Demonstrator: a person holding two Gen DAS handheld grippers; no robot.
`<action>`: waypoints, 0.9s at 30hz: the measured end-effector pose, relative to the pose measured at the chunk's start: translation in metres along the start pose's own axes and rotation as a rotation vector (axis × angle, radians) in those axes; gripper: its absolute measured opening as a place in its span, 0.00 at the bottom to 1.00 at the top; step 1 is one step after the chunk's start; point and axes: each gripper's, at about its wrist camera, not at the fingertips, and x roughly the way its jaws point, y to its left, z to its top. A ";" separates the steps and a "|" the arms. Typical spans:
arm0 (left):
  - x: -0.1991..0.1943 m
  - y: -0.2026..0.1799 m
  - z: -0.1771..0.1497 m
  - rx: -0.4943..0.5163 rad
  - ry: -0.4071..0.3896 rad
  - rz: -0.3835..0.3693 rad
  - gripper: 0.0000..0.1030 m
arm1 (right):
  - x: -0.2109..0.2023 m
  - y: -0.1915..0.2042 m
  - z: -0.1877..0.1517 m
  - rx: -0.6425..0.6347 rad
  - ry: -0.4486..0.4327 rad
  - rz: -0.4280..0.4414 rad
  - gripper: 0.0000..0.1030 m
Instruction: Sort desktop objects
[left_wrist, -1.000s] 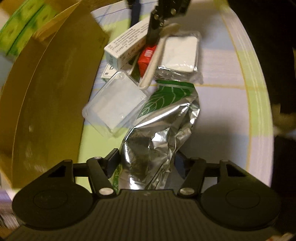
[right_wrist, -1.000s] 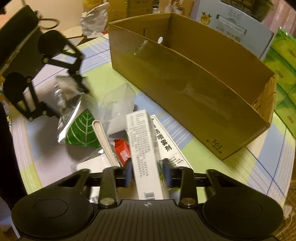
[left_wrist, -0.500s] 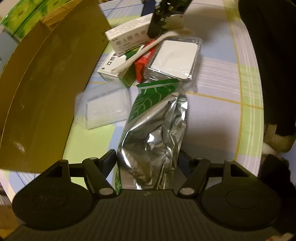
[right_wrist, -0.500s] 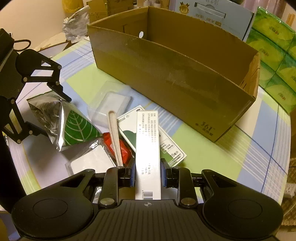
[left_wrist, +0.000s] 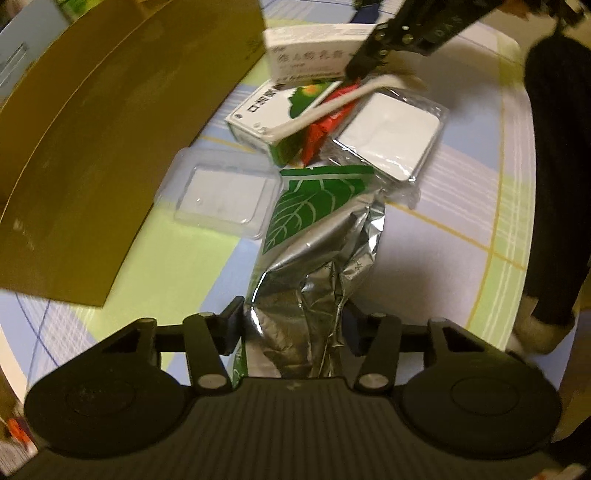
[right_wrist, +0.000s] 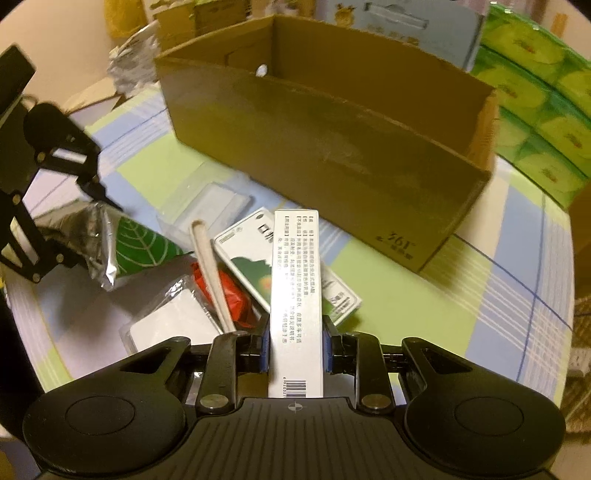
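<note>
Two grips had tightened in the last second: your left gripper (left_wrist: 291, 321) fingers clamped the crumpled foil pouch (left_wrist: 314, 251) on the counter (left_wrist: 443, 236), and your right gripper (right_wrist: 295, 350) lifted the white carton (right_wrist: 295, 295) toward the cardboard box (right_wrist: 332, 147), likely its destination.

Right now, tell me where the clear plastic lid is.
In the left wrist view, the clear plastic lid lies flat on the tablecloth, between the cardboard box on its left and the foil bag on its right.

Each black hand-held gripper (right_wrist: 295, 350) has ribbed housing, round side discs, silver screws.
</note>
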 end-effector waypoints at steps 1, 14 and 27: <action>-0.002 0.001 -0.001 -0.019 0.002 0.008 0.45 | -0.003 -0.001 0.000 0.011 -0.008 -0.004 0.22; -0.038 0.004 -0.014 -0.209 0.010 0.014 0.44 | -0.036 0.001 0.003 0.068 -0.065 -0.030 0.22; -0.101 0.009 0.006 -0.375 -0.034 0.090 0.44 | -0.078 0.015 0.019 0.095 -0.145 -0.041 0.22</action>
